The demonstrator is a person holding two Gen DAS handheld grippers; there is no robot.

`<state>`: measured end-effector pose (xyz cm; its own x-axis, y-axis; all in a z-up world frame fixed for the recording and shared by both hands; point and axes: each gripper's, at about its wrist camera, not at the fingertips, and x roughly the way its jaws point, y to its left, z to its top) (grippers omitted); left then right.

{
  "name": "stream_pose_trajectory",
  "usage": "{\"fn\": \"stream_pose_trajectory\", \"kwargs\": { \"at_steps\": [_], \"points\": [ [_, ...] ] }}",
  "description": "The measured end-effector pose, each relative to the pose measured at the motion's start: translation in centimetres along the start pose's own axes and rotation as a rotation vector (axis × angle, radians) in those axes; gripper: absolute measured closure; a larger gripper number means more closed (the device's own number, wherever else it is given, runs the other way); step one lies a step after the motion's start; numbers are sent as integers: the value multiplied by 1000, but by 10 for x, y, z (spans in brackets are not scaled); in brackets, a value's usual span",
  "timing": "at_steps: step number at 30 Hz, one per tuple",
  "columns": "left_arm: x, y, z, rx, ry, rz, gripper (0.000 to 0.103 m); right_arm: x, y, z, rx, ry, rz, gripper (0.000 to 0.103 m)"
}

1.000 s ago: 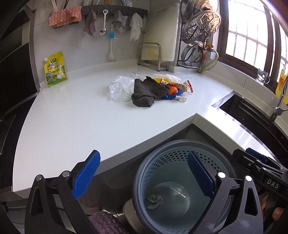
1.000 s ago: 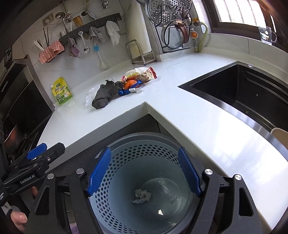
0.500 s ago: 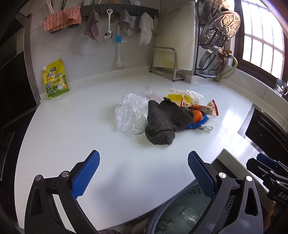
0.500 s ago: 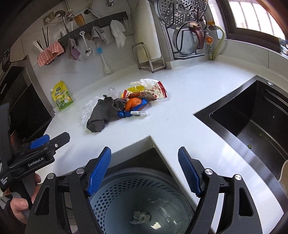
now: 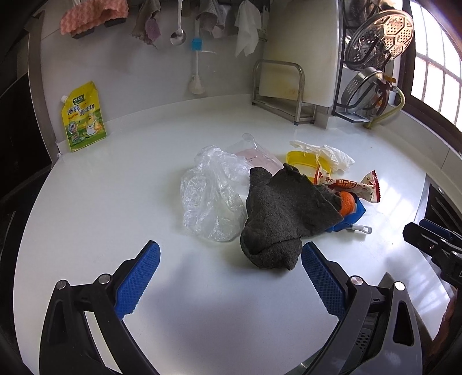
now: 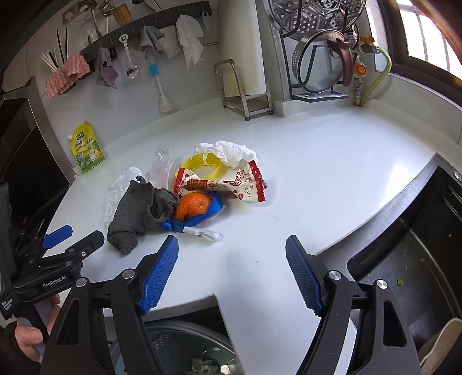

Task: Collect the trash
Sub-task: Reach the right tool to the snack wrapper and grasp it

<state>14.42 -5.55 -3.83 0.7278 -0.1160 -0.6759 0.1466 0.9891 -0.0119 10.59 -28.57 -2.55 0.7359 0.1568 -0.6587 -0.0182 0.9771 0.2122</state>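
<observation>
A pile of trash lies mid-counter: a dark grey cloth point(image 5: 283, 213) point(image 6: 138, 210), a clear plastic bag point(image 5: 210, 199), an orange peel point(image 6: 192, 206), a red and white snack wrapper point(image 6: 225, 184), a yellow lid point(image 6: 202, 167), white crumpled plastic point(image 6: 228, 151) and a blue strap with a white clip point(image 6: 199, 228). My left gripper point(image 5: 231, 277) is open and empty, just short of the cloth. My right gripper point(image 6: 232, 274) is open and empty, near the clip. The grey perforated bin point(image 6: 173, 354) sits below the counter edge with a crumpled scrap inside.
A yellow seasoning pouch point(image 5: 82, 116) leans on the back wall. A cutting board rack point(image 5: 286, 86) and a dish rack point(image 5: 372, 72) stand at the back. A black sink point(image 6: 418, 251) is on the right. Utensils and rags hang on a wall rail point(image 6: 144, 26).
Both grippers have lifted from over the bin and moved forward over the counter toward the trash pile. Both stay open. The bin has slid almost out of view.
</observation>
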Motion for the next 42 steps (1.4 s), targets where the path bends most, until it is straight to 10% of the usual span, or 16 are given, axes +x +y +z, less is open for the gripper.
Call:
{"fn": "stream_pose_trajectory", "kwargs": {
  "at_steps": [27,42],
  "points": [
    [32,-6,17,-17,53,29,7,88,14,63,-361,72,-4,31],
    [33,-10,20,-34,56,21,7,82,12,54,-338,75,46,83]
  ]
}}
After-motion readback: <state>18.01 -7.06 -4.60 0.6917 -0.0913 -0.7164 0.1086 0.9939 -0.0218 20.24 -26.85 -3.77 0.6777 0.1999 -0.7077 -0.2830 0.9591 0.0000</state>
